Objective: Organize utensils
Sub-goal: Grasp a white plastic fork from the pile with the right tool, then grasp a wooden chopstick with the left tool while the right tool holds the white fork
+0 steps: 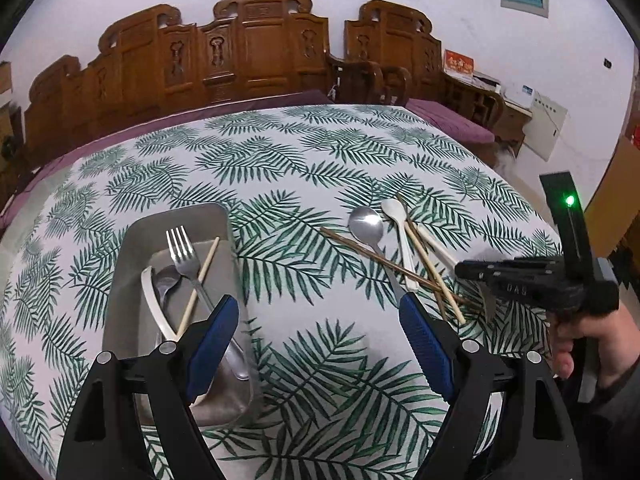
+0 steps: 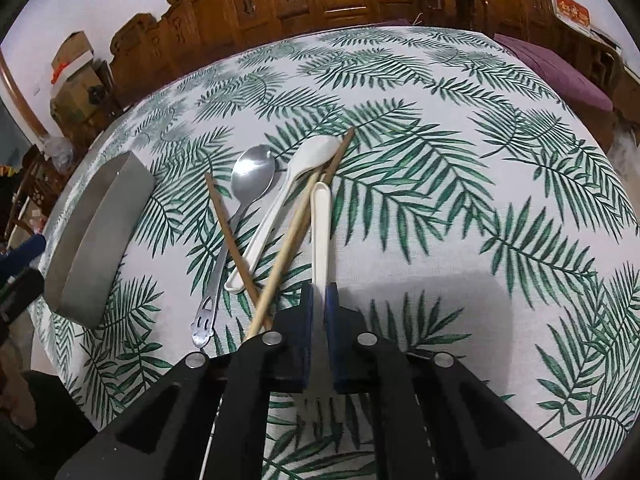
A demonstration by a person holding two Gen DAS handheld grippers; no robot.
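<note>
Leaf-print tablecloth (image 1: pixel 320 168) is covering the table. At left, a steel tray (image 1: pixel 132 248) is already holding a fork (image 1: pixel 185 256), spoons and a chopstick. Left gripper (image 1: pixel 320 344) is hovering wide open, empty. Right gripper (image 2: pixel 319 320) is clamping a white fork (image 2: pixel 321 232); two spoons and three chopsticks seem left.

The worktop (image 2: pixel 460 208) is wearing a matt, woven-looking cloth with a leaf print. The tray (image 1: pixel 132 264) is showing brushed, dull metal. The metal spoon (image 2: pixel 252 180) is gleaming smooth and glossy. The white spoon (image 2: pixel 296 176) and white fork (image 2: pixel 320 232) are looking like smooth plastic. The chopsticks (image 2: pixel 288 240) are appearing wooden, matt.
</note>
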